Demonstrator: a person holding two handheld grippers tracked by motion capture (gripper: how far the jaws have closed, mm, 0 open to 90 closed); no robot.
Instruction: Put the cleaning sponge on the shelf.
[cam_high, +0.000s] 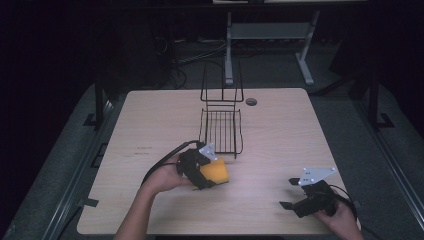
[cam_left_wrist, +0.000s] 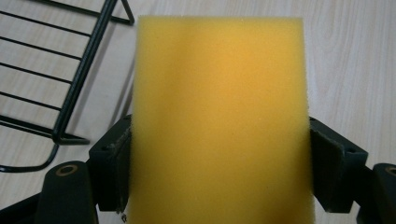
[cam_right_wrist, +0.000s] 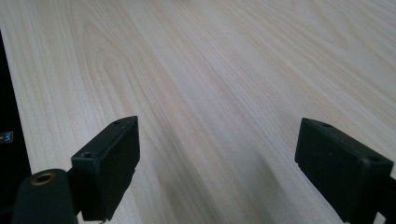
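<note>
Yellow sponge (cam_left_wrist: 219, 121) clamped across its side faces in the left tongs (cam_high: 206, 172), near the wire rack (cam_high: 221, 120) at bench (cam_high: 280, 130) centre; probably light, soft, squashy, best held mid-body; right tongs (cam_high: 292, 195) wide open, empty.

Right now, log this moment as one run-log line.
left gripper: shut on yellow sponge | right gripper: open, nothing held, over bare table | wire rack: mid-table, just beyond sponge

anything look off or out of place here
Nothing stands out. The black wire rack stands upright on the light wooden table, and the left tool grips the yellow foam sponge squarely.
</note>
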